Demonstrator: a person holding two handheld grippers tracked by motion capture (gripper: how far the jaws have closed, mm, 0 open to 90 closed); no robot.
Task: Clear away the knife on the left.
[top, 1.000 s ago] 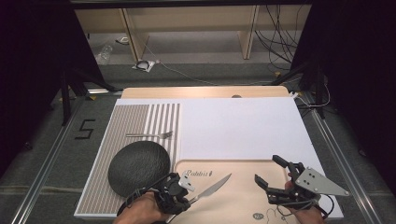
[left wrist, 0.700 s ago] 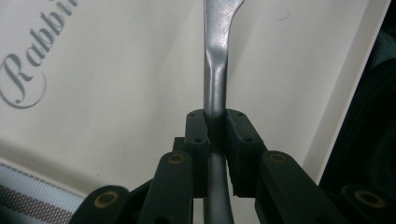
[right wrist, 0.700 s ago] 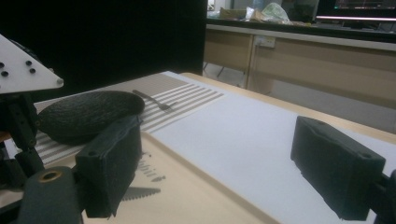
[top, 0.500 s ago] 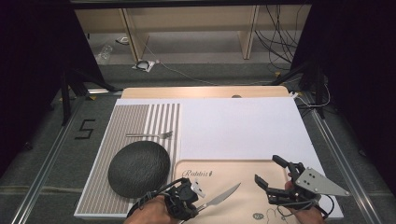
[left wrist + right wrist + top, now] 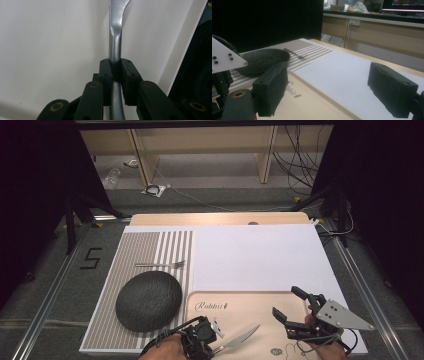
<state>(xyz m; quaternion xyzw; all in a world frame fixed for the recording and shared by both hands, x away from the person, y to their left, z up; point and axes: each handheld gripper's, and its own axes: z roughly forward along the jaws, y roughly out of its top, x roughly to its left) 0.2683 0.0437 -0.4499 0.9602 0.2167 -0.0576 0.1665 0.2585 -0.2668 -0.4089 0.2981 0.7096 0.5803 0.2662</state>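
Observation:
A silver table knife (image 5: pixel 240 338) is clamped by its handle in my left gripper (image 5: pixel 214 346), low over the near left part of the beige tray (image 5: pixel 260 306). In the left gripper view the jaws (image 5: pixel 115 67) are shut on the knife (image 5: pixel 115 42), whose blade points away over the pale tray surface. My right gripper (image 5: pixel 288 302) hovers over the tray's right side, open, with nothing between its pads. Its own view shows the two pads (image 5: pixel 270 87) wide apart above the tray (image 5: pixel 312 105).
A dark round plate (image 5: pixel 149 300) lies on the striped placemat (image 5: pixel 165 245) left of the tray, with a fork (image 5: pixel 161 265) just beyond it. A white mat (image 5: pixel 260 255) covers the table's middle and right. From the right gripper, the plate (image 5: pixel 262 58) and fork (image 5: pixel 294 53) lie farther off.
My left gripper has carried the knife to the right and toward the near edge, lower over the tray. The right gripper has stayed where it was.

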